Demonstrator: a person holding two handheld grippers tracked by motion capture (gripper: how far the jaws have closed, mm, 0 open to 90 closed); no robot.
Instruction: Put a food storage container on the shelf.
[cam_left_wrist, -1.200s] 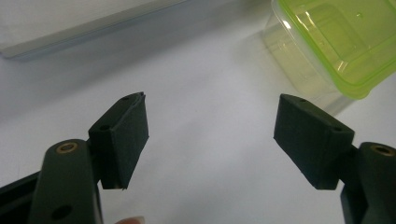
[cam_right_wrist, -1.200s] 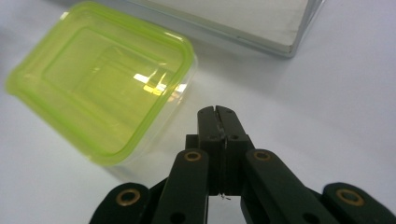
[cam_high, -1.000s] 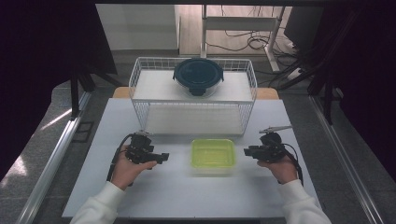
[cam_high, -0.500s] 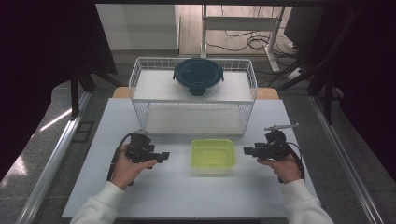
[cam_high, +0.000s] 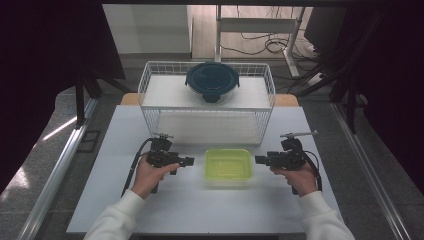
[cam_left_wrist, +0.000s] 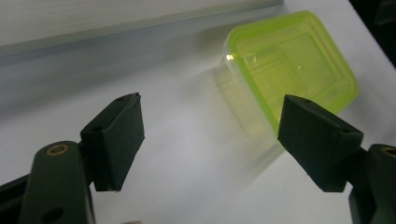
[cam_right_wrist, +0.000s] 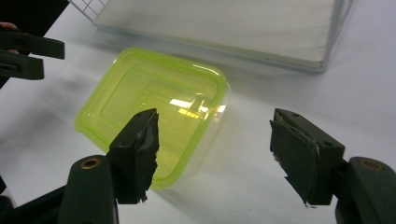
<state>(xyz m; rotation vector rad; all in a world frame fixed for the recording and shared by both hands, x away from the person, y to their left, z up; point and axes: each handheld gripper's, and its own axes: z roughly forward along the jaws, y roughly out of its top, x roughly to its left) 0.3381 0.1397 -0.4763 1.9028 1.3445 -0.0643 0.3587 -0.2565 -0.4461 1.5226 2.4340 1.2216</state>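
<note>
A clear box with a lime-green lid (cam_high: 228, 165) sits on the white table between my two hands. My left gripper (cam_high: 188, 161) points at it from the left, a short gap away, and is open and empty. In the left gripper view the green-lidded box (cam_left_wrist: 289, 70) lies ahead and to the right of the open gripper (cam_left_wrist: 212, 140). My right gripper (cam_high: 259, 160) points at the box from the right, also open and empty. In the right gripper view the box (cam_right_wrist: 154, 107) lies behind the left finger (cam_right_wrist: 137, 149) of the gripper (cam_right_wrist: 215, 149).
A white wire basket (cam_high: 150, 107) stands at the back of the table on a white board. A round dark-blue lidded container (cam_high: 212, 81) rests inside it at the far side. The table edge (cam_high: 200, 232) runs close to the person's sleeves.
Both grippers have barely moved; the right hand shifted slightly down and right. The green-lidded box stays in place.
</note>
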